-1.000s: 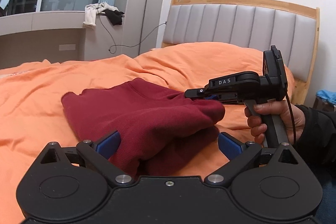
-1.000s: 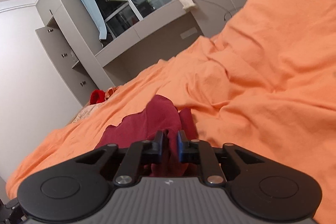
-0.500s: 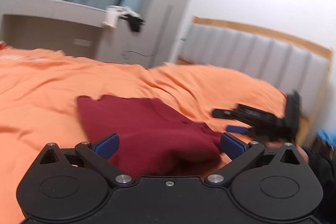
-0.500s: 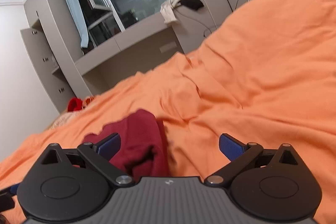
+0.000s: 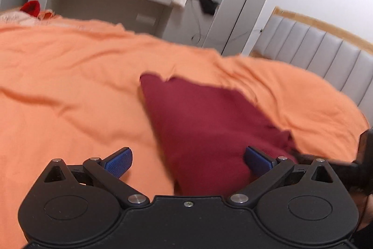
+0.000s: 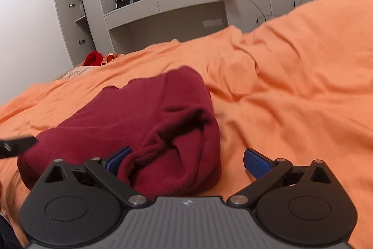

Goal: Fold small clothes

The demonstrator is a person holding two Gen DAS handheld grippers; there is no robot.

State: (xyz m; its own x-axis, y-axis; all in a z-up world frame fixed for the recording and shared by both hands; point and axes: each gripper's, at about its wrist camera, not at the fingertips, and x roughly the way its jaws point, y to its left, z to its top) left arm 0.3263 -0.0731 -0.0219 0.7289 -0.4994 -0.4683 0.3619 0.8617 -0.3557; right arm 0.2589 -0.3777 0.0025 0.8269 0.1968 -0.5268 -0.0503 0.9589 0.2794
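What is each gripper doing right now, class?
Left gripper: open, holding nothing.
Right gripper: open, holding nothing; the maroon garment lies between its fingers.

The left gripper (image 5: 188, 161) is fully spread, its two blue-padded fingers (image 5: 117, 161) set wide apart with nothing clamped between them. The right gripper (image 6: 188, 161) is likewise spread wide, blue pads (image 6: 256, 162) well separated and gripping nothing. In the left wrist view, the right gripper's dark body (image 5: 359, 169) appears at the right edge, blurred. In the right wrist view, a dark tip of the left gripper (image 6: 16, 144) enters from the left edge.
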